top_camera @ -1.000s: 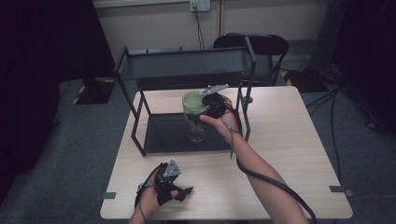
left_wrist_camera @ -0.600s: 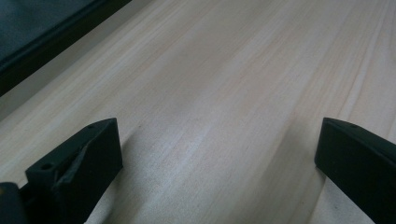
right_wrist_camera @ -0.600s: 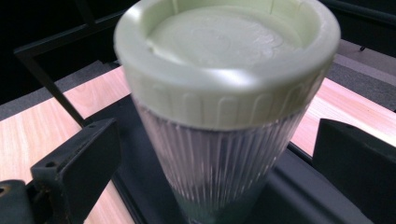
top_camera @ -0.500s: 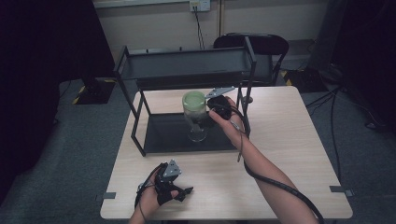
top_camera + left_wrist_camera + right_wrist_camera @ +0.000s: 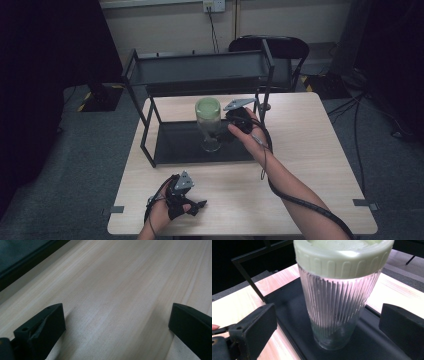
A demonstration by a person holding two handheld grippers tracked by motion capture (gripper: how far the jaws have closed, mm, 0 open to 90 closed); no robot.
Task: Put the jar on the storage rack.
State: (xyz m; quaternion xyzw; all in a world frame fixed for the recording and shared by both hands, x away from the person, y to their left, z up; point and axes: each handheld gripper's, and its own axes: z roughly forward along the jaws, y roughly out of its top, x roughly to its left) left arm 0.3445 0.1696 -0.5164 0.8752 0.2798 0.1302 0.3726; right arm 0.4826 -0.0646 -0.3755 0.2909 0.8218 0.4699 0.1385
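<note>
Ribbed glass jar (image 5: 337, 307) with pale green lid (image 5: 342, 255): upright on the lower tray of the black rack (image 5: 170, 150), between the wide-open, empty jaws of the right gripper (image 5: 329, 322). Best grip: level, on the glass below the lid, closing gently to avoid tipping. Left gripper (image 5: 116, 322): open, empty, low over the desk (image 5: 120, 277).

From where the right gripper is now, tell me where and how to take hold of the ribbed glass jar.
Grip the ribbed glass jar on its wall just under the green lid, coming level from the side the right gripper faces. It stands upright on the rack's bottom shelf, and the overhanging lid should likely stop slipping.
</note>
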